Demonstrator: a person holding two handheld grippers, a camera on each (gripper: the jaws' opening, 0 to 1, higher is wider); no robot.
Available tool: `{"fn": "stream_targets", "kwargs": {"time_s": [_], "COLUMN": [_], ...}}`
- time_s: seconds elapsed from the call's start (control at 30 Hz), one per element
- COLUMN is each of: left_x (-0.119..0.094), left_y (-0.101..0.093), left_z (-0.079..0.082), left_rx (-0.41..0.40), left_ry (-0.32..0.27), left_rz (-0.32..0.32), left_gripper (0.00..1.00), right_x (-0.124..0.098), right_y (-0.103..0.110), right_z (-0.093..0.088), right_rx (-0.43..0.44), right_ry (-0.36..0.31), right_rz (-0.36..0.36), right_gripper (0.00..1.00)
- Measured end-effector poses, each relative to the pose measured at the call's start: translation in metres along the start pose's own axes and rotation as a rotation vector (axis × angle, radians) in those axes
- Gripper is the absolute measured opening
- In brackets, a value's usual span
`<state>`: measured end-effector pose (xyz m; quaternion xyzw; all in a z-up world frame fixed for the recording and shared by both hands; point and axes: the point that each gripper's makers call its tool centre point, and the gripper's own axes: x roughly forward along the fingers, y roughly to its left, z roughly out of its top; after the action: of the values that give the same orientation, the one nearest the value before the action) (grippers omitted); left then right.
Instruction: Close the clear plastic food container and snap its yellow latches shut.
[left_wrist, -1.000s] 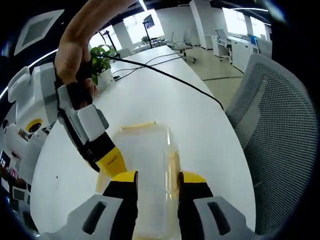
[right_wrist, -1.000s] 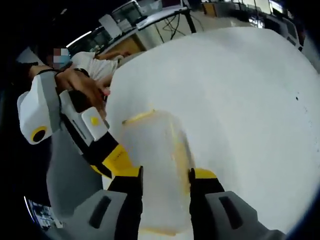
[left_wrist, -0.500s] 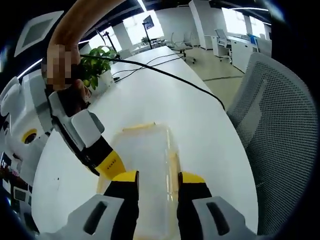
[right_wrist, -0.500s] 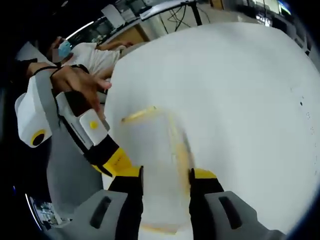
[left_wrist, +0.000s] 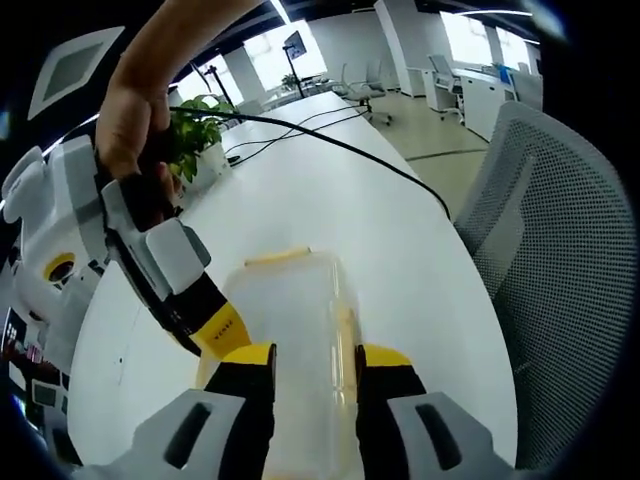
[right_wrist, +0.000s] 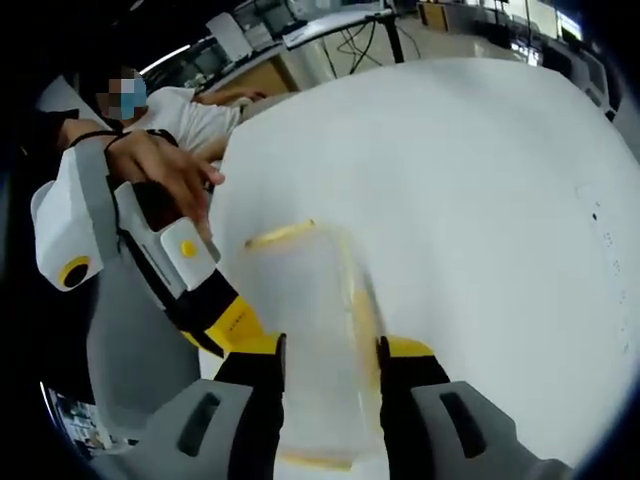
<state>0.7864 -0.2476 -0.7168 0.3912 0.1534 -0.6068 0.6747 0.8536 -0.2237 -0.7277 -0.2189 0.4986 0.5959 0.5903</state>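
The clear container (left_wrist: 292, 330) lay on the white table (left_wrist: 380, 230), lid seemingly down, between the parted jaws of the left gripper (left_wrist: 310, 360) and right gripper (right_wrist: 328, 352), neither clamped; pressing each yellow latch (left_wrist: 345, 335) squarely toward the container would likely serve best.

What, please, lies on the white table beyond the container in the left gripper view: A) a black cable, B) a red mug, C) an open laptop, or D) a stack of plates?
A: a black cable trails across the white table beyond the clear container.
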Motion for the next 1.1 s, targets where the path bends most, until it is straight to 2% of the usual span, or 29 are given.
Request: {"fn": "stream_targets", "kwargs": {"time_s": [0.13,0.43,0.57,0.83,1.1], "left_x": [0.0,-0.005,-0.01,-0.02,-0.029], "left_y": [0.0,0.002,0.002,0.001,0.002], "left_z": [0.0,-0.007,-0.005,-0.003,-0.011], "left_rx": [0.004,-0.074,-0.098,-0.12,-0.216], "left_ry": [0.007,0.033,0.019,0.005,0.005], "left_rz": [0.007,0.028,0.037,0.038,0.052], "left_gripper": [0.24,0.29,0.34,0.35,0.44], "right_x": [-0.001,-0.003,-0.006,-0.019,-0.033], "right_y": [0.001,0.0,-0.004,-0.006,-0.007], "right_z": [0.001,-0.001,-0.001,-0.002,-0.011], "right_rx": [-0.006,0.019,0.029,0.046,0.051], "right_ry": [-0.003,-0.033,-0.065,-0.123,-0.162], "right_rz": [-0.012,-0.057,-0.098,-0.145,-0.199], "right_gripper": [0.34,0.34,0.36,0.4,0.42]}}
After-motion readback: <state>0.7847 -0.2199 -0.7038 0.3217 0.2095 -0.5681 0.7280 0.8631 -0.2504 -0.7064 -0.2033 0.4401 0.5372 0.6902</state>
